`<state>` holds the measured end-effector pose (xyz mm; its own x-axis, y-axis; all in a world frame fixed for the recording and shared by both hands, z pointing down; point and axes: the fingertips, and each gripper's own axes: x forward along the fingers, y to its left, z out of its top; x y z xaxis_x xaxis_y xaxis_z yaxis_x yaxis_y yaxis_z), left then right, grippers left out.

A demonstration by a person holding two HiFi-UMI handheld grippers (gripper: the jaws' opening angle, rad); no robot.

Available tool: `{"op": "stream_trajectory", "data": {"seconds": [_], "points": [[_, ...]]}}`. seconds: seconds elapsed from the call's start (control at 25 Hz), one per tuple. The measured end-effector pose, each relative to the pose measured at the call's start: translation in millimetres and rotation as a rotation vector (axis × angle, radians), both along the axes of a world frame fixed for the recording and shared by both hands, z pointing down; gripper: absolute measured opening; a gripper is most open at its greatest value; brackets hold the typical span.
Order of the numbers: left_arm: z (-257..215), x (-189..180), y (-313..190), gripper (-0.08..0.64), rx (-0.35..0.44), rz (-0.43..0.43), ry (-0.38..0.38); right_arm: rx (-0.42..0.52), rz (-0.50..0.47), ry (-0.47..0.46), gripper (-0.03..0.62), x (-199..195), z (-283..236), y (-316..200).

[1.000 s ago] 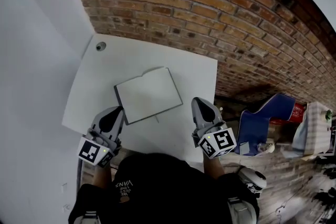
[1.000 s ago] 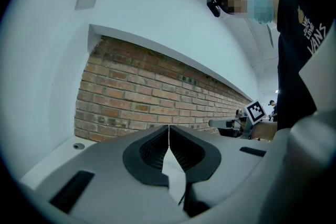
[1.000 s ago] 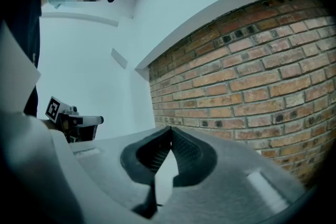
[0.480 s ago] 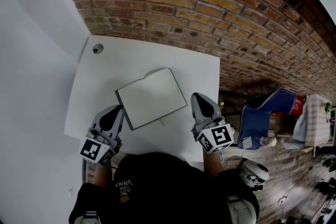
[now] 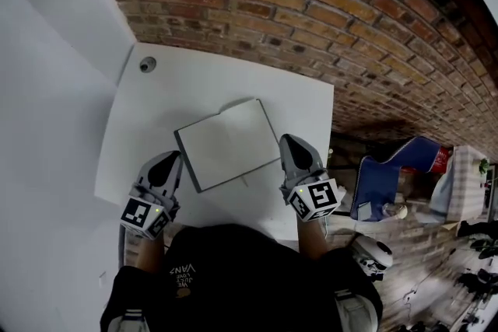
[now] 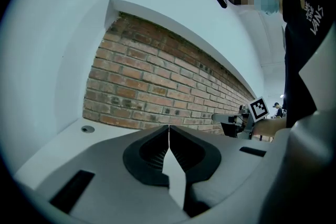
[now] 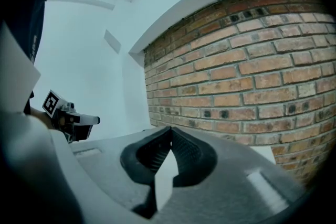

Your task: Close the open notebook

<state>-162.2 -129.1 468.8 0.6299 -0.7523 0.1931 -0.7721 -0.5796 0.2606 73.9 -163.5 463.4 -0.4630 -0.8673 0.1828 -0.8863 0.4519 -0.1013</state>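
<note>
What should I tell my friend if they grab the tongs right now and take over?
Left tongs: shut, empty, near the notebook's left edge.
Right tongs: shut, empty, near its right edge.
Notebook: lies open on the white table, white pages up, ribbon poking out of the near edge.
Done: nothing yet; neither tongs holds a cover or page.
Left: probably lift one side and fold it over the other until the notebook is closed.

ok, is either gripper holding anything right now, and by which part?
Nothing is held. The left gripper and right gripper both have their jaws shut together with nothing between them. The notebook lies on the table.
</note>
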Motion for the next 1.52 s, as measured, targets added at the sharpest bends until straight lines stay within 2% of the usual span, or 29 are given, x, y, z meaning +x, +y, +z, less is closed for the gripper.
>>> {"op": "stream_trajectory", "data": {"seconds": [0.32,0.56,0.76,1.0,1.2,1.32,1.52], "points": [[45,-9,-7,0.011,-0.028,0.011,-0.04,-0.07,-0.034,0.008,-0.002,-15,35,-17],[72,-13,-7,0.011,-0.108,-0.011,-0.067,-0.124,-0.064,0.047,-0.002,-26,66,-26],[93,-15,-6,0.011,-0.163,-0.014,-0.047,-0.203,-0.102,0.059,-0.002,-35,98,-32],[114,-20,-5,0.011,-0.227,-0.047,-0.055,-0.28,-0.142,0.127,-0.002,-43,136,-37],[140,-25,-1,0.011,-0.311,-0.068,-0.095,-0.399,-0.147,0.18,-0.002,-41,169,-35],[155,-32,0,0.012,-0.369,-0.095,-0.118,-0.432,-0.159,0.253,-0.002,-40,182,-35],[174,-32,1,0.017,-0.476,-0.117,-0.106,-0.471,-0.174,0.365,-0.002,-41,199,-35]]}}
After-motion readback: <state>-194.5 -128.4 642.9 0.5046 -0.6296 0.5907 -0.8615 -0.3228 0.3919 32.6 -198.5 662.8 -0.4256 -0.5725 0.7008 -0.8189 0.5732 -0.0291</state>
